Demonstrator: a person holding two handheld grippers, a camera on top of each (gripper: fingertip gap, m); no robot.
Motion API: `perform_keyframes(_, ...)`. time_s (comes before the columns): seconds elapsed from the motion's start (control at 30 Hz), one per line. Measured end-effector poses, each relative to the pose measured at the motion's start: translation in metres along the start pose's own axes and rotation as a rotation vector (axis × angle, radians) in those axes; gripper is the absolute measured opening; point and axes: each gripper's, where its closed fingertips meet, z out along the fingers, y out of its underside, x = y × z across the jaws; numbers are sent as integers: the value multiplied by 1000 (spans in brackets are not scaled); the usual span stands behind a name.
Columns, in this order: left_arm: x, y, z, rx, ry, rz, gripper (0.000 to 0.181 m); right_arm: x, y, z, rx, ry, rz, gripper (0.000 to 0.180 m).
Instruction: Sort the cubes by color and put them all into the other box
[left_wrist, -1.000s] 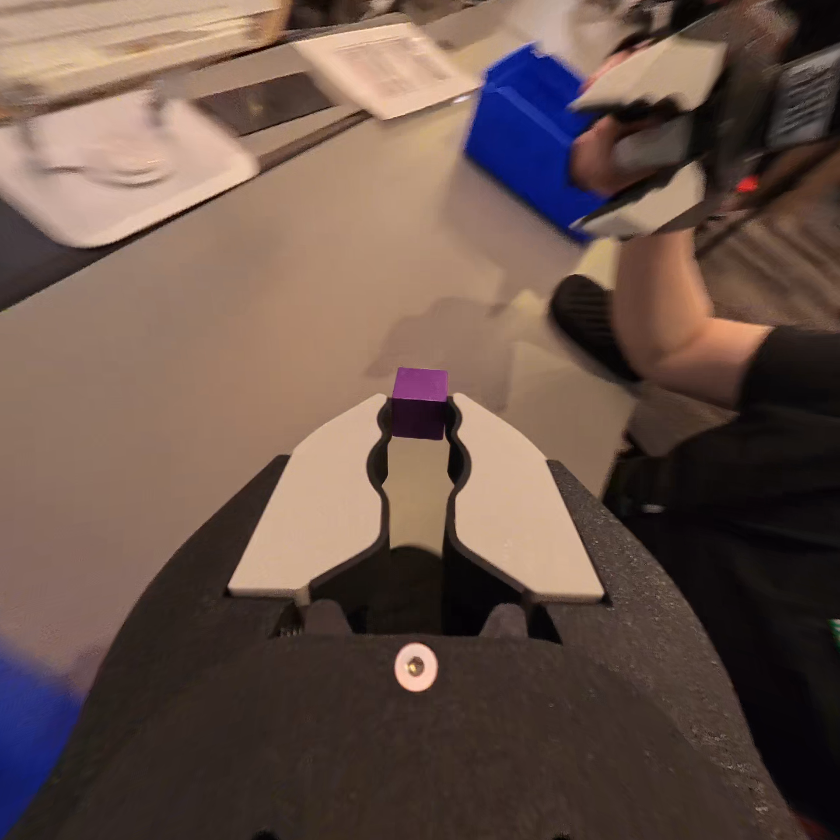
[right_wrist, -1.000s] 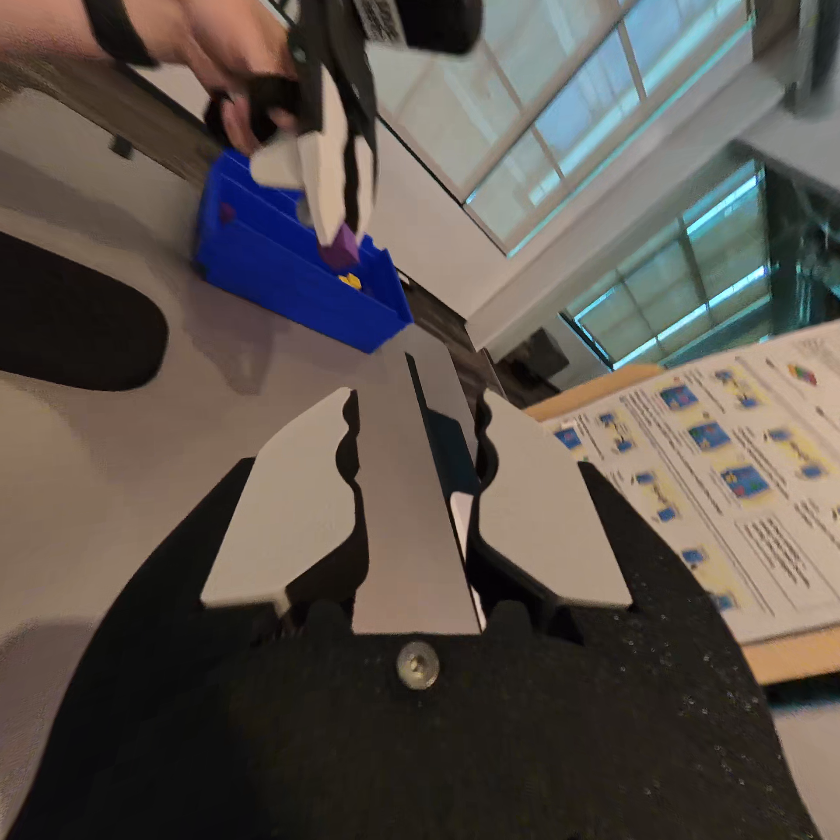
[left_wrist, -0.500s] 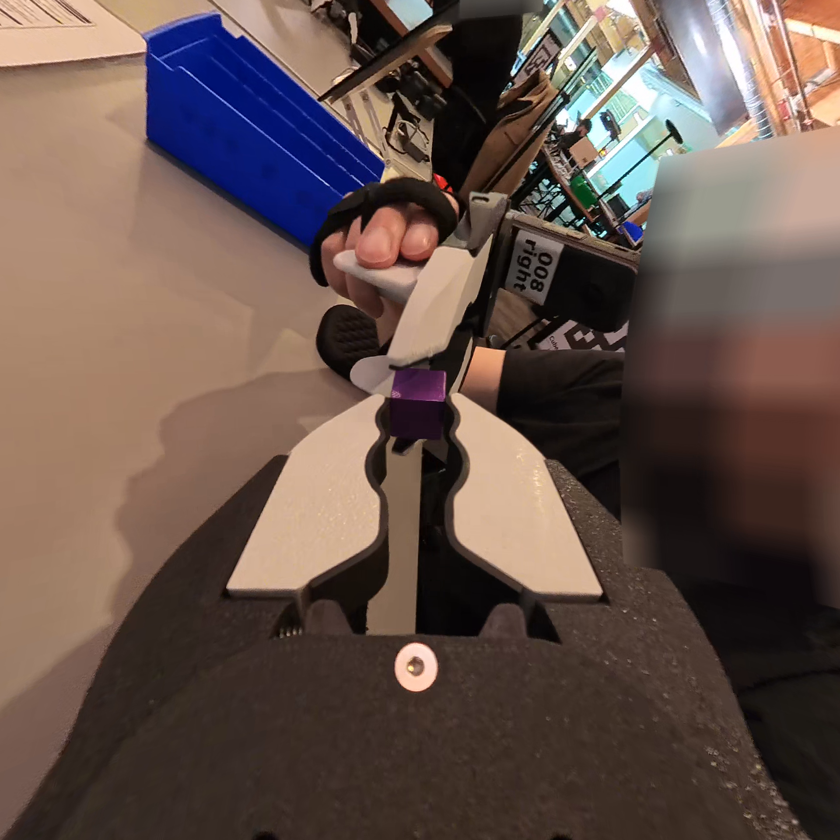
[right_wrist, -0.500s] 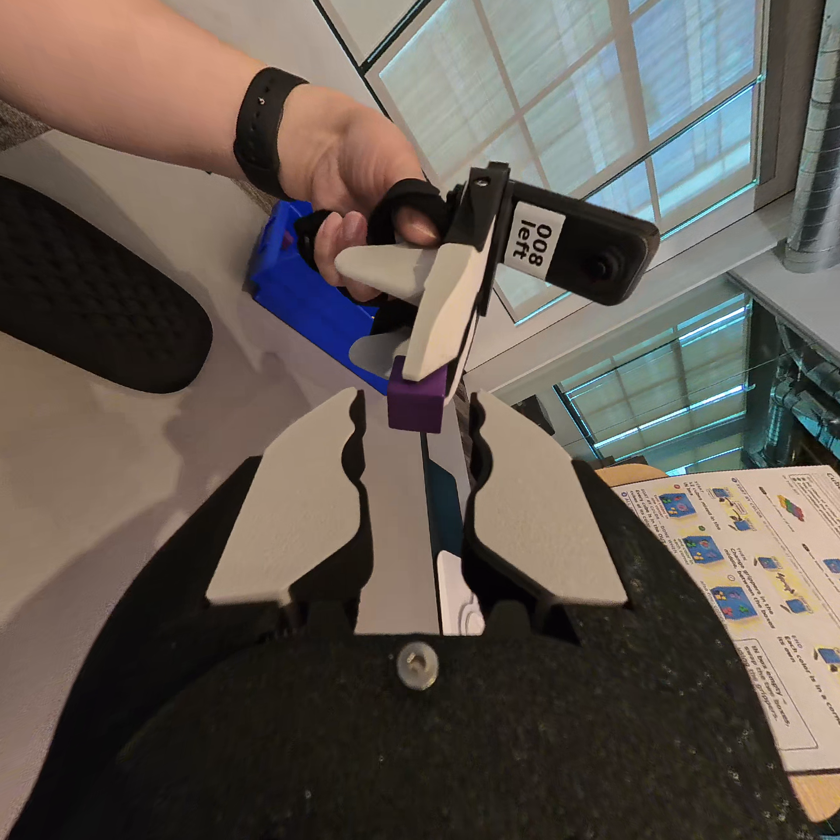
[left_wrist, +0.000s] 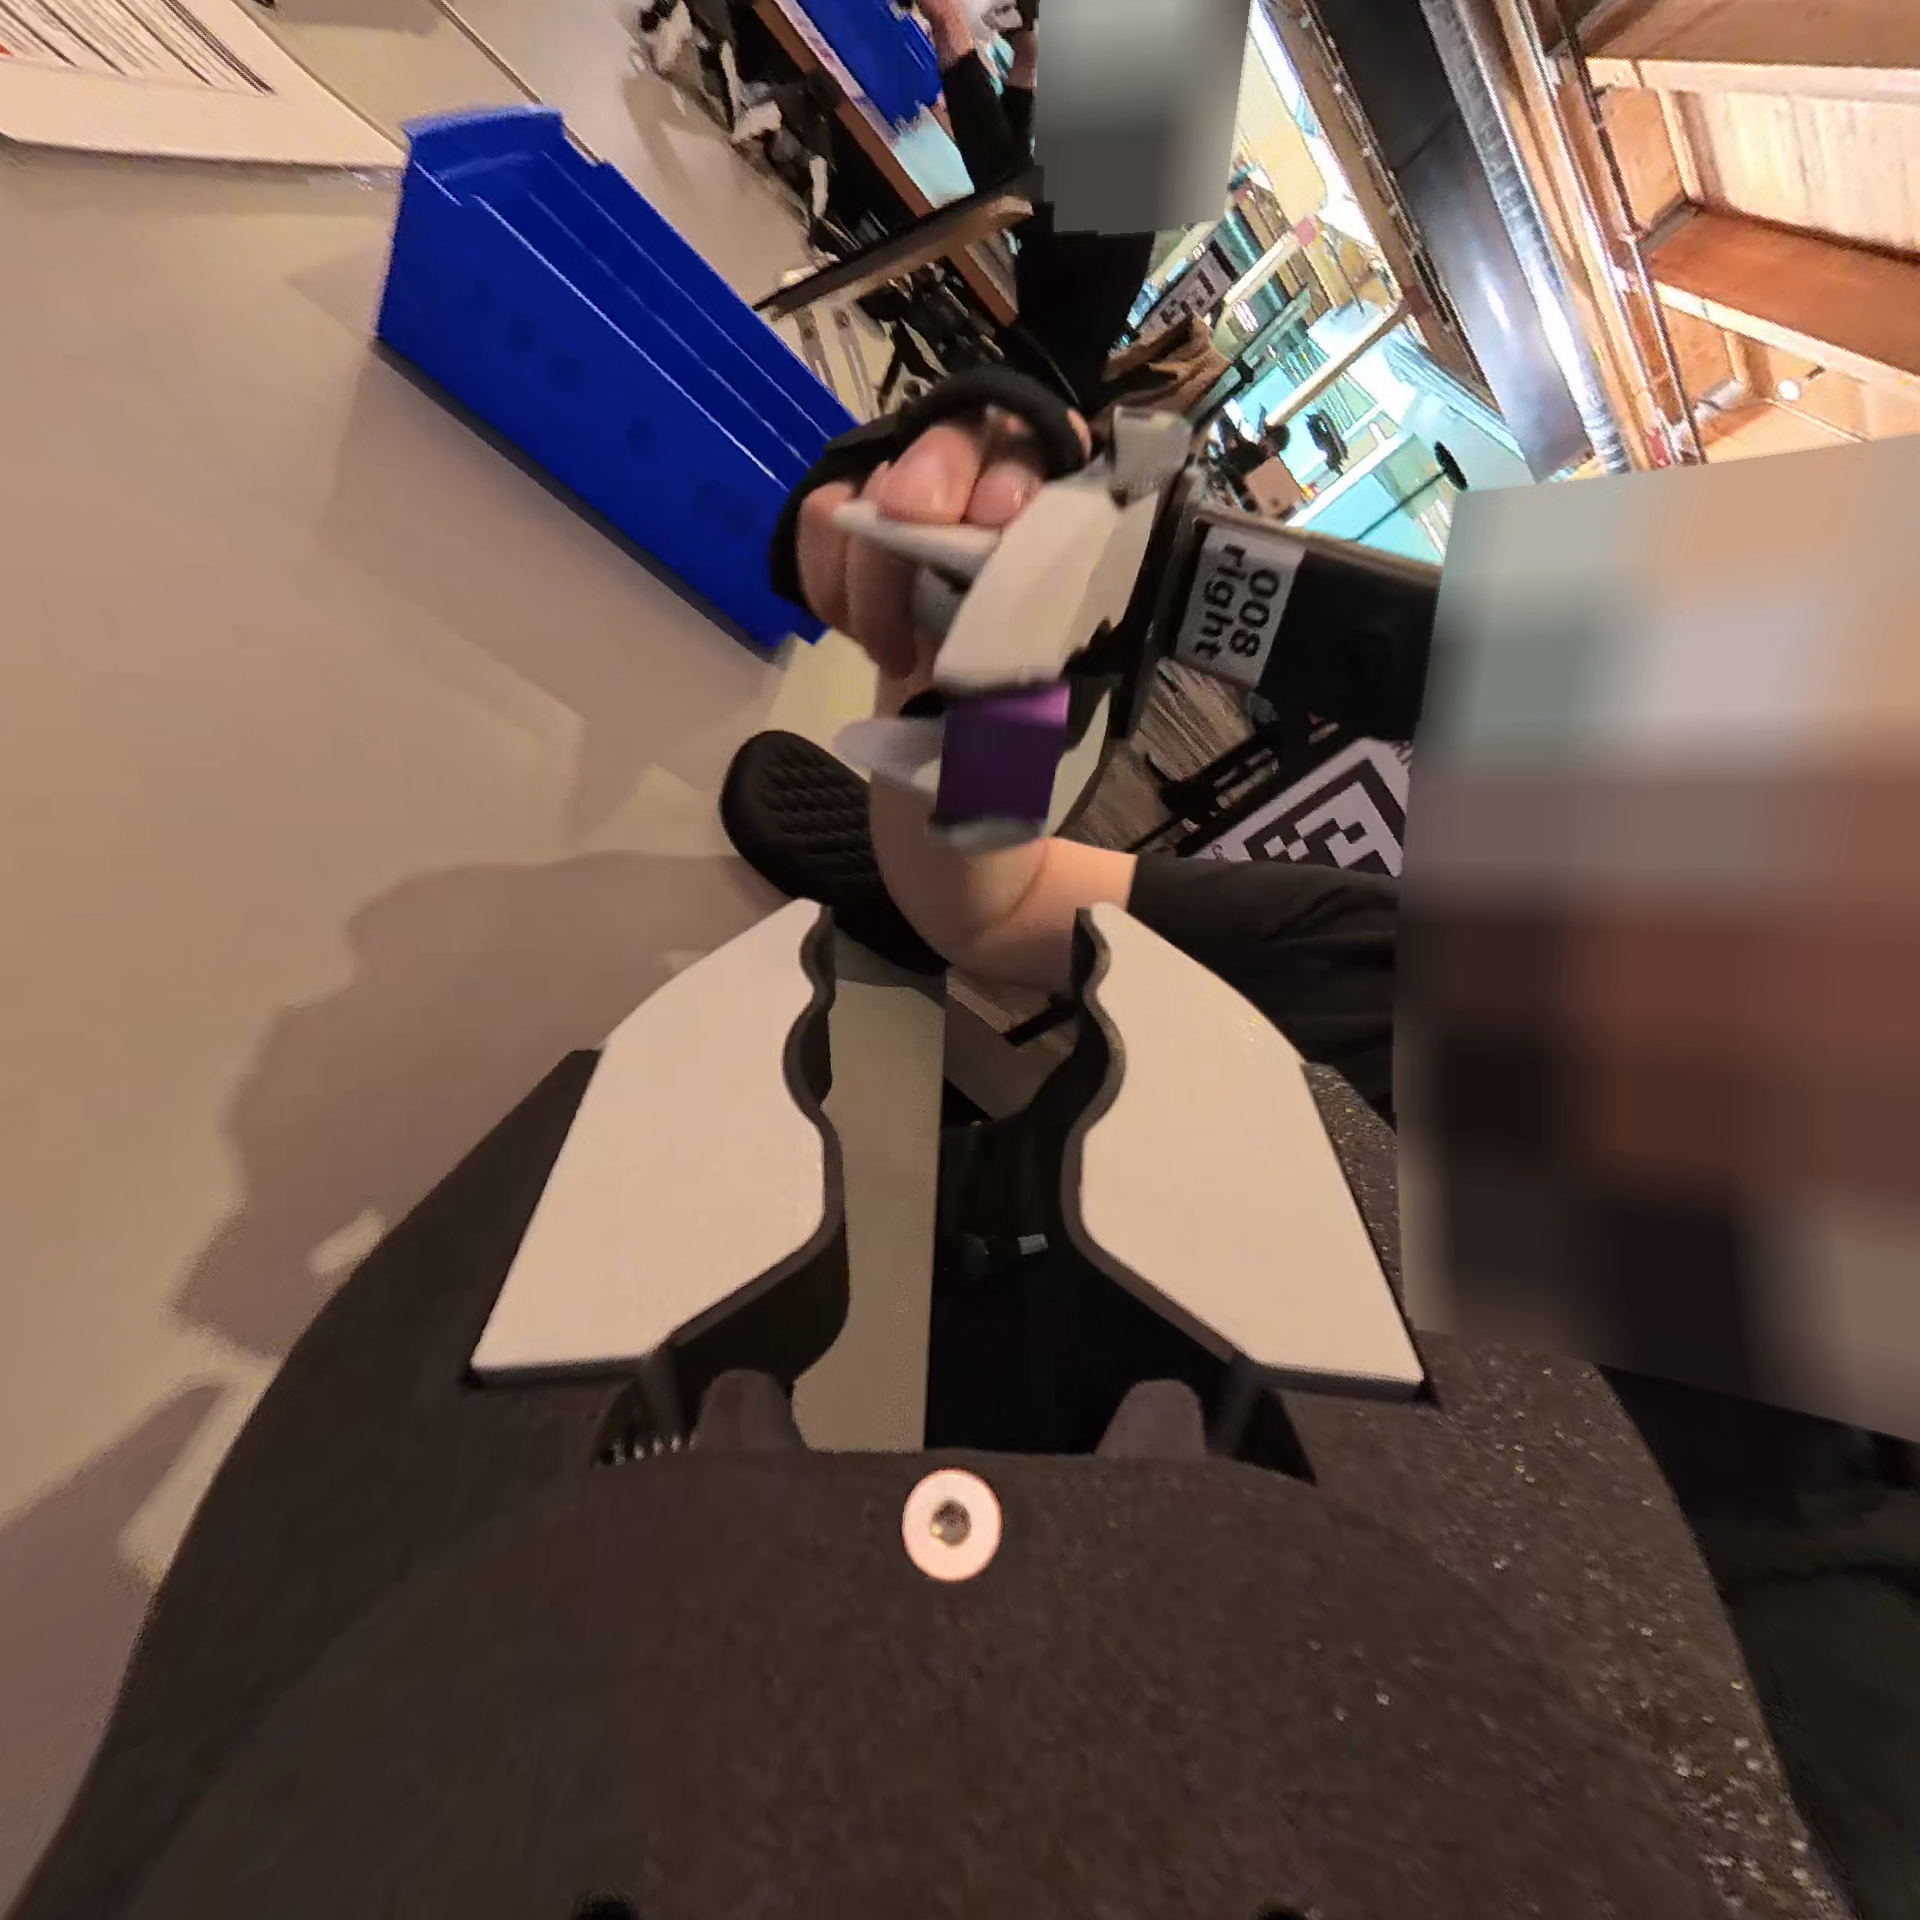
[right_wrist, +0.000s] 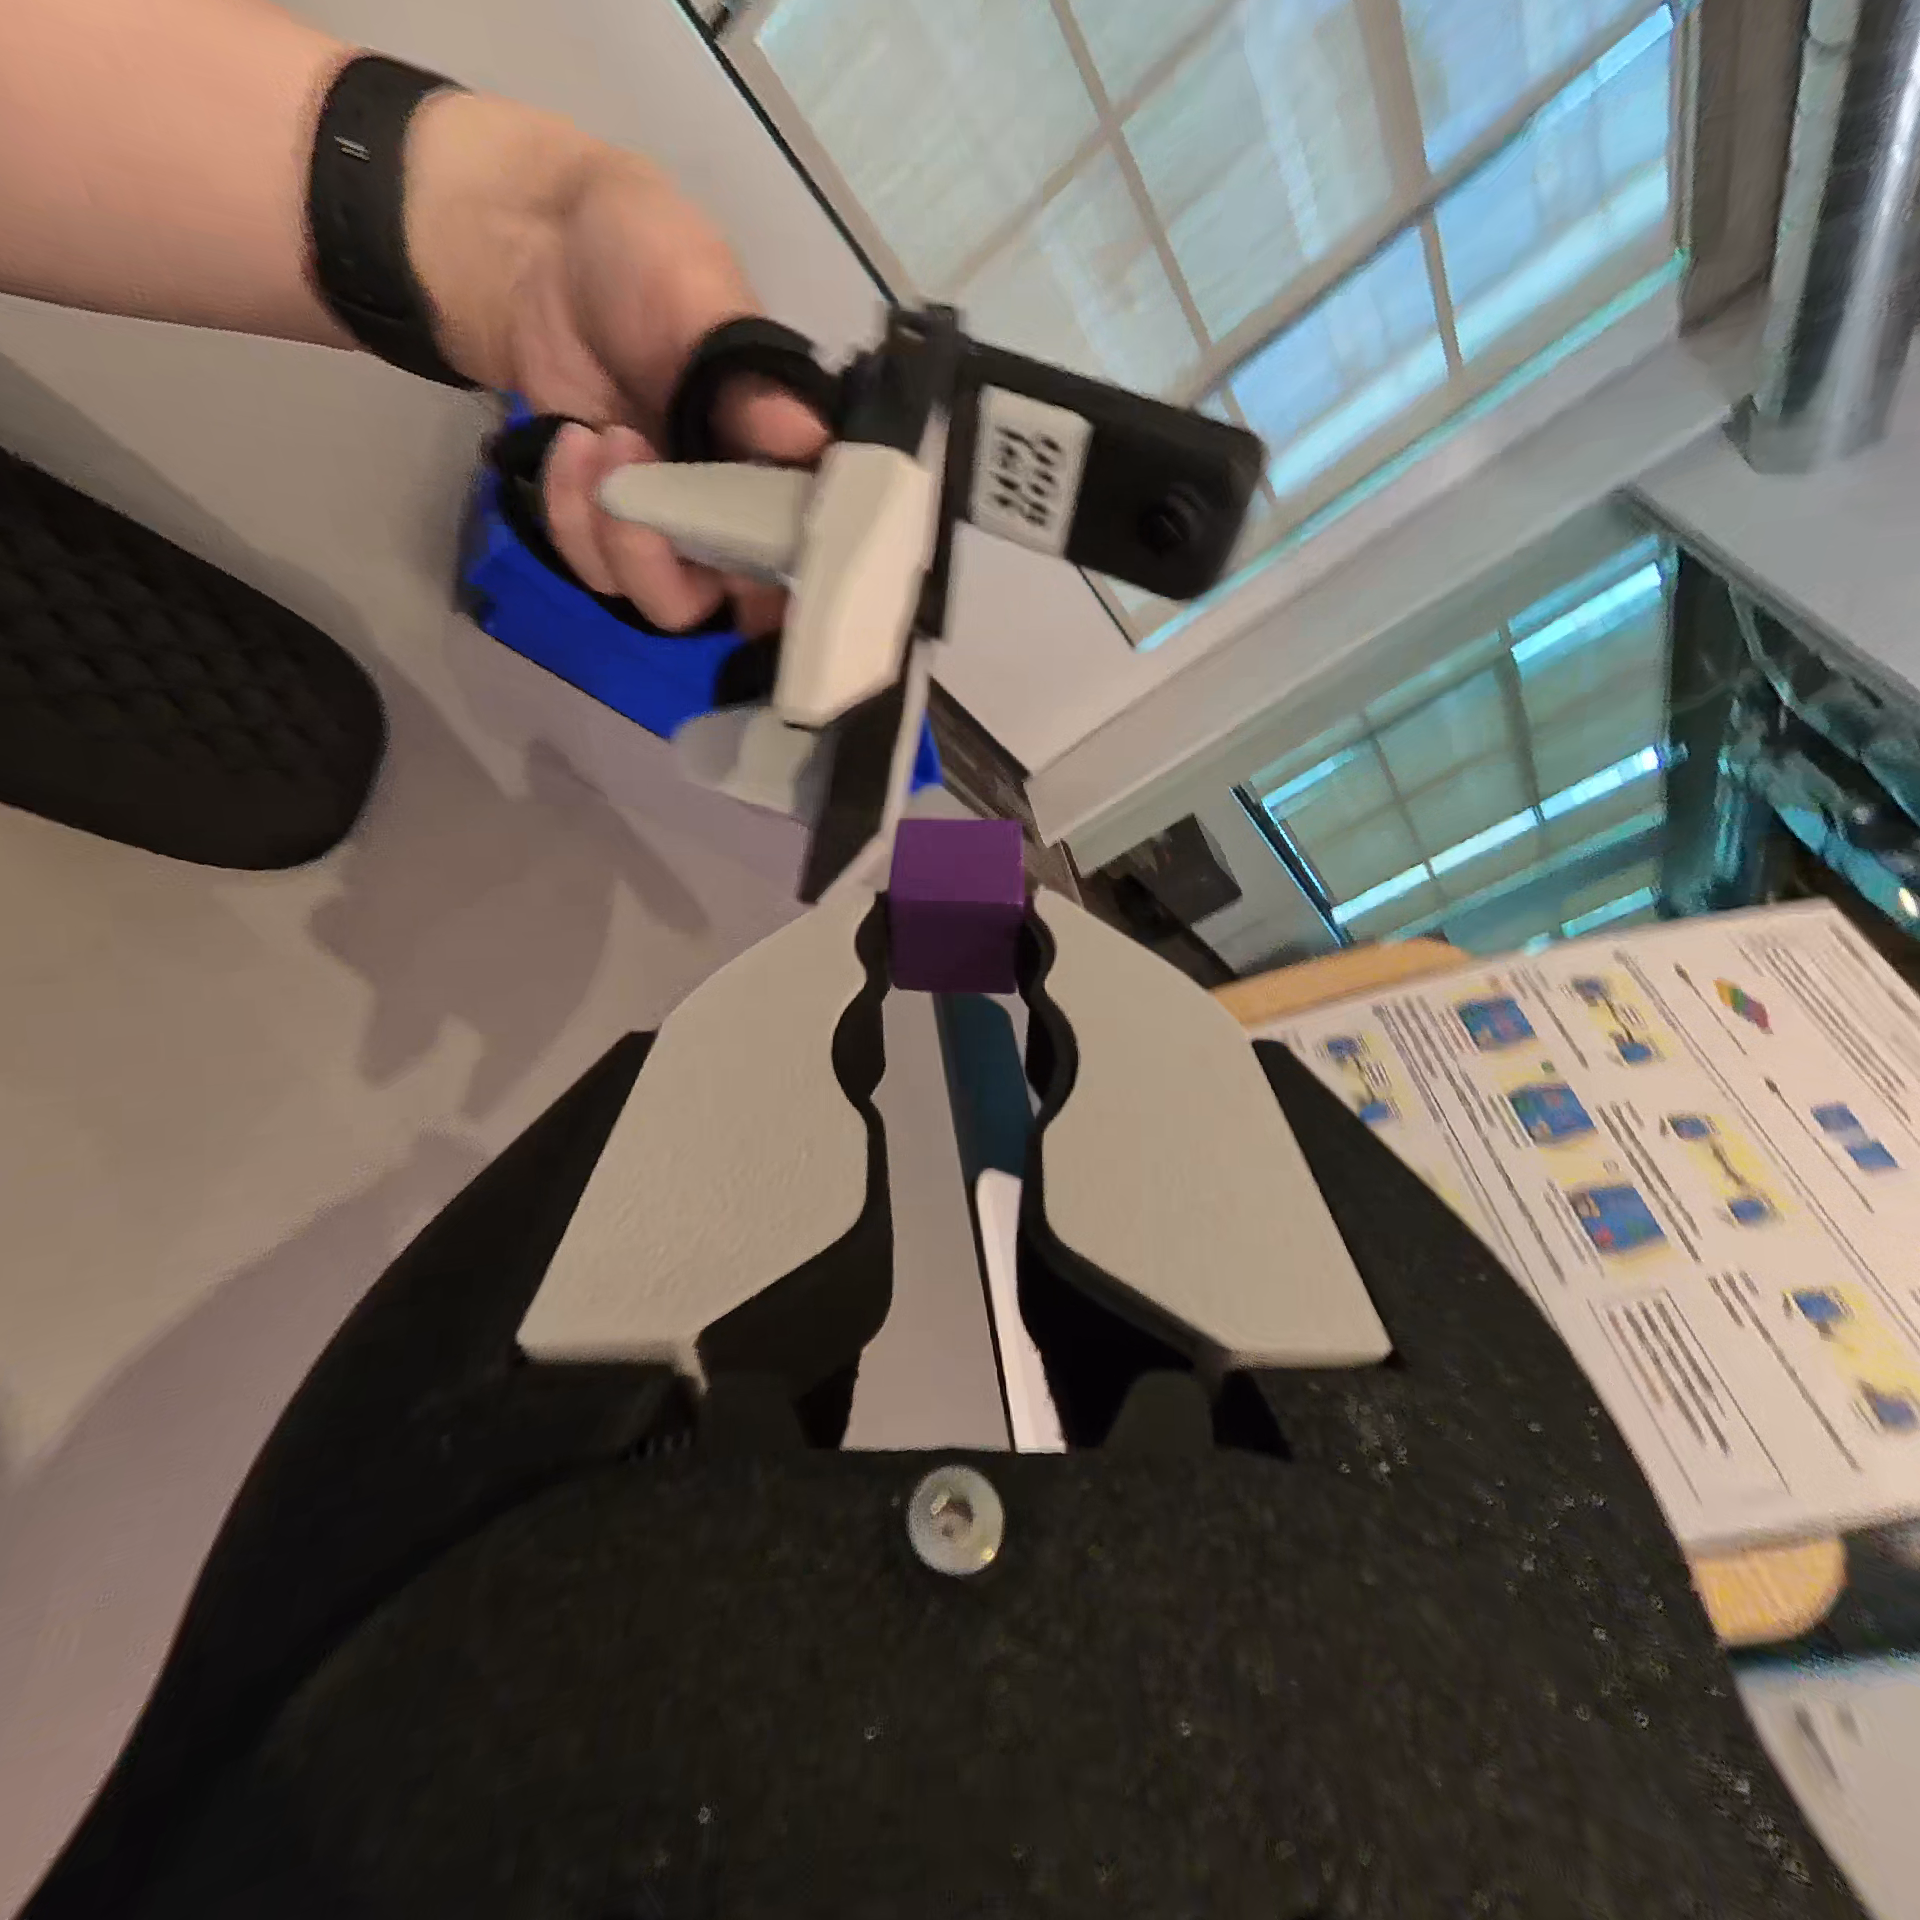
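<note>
The cube (right_wrist: 956, 904) was solid purple. Both boxes (left_wrist: 582, 343) (right_wrist: 582, 623) were bright blue. The counter (left_wrist: 208, 727) was plain pale grey. The pad (right_wrist: 156, 675) looked black, perhaps with a dimpled texture. Each hand-held gripper (right_wrist: 956, 935) had light grey fingers (right_wrist: 727, 1143) on a speckled black body.

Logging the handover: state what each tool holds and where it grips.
The right tool pinches the purple cube by two opposite side faces, at its fingertips. The left tool is open and holds nothing.

The far blue box (right_wrist: 582, 623) sits mostly hidden behind the person's hand (right_wrist: 582, 312), and the printed sheet (right_wrist: 1662, 1195) at right is blurred.
</note>
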Motion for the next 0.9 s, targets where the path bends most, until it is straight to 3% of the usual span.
perform_keyframes(0.23, -21, 4, -19, 65, -103, 16, 40, 84, 61, -58, -307, 320, 154, 22)
perform_keyframes(0.47, -28, 22, -18, 24, -128, 18, 36, 156, 145, -201, -619, 767, 372, 22)
perform_keyframes(0.7, -30, 34, -11, -8, -118, 11, 33, 136, 238, -337, -924, 958, 667, 22)
perform_keyframes(0.9, -30, 43, -7, -22, -103, -1, 31, 70, 316, -399, -1131, 902, 986, 22)
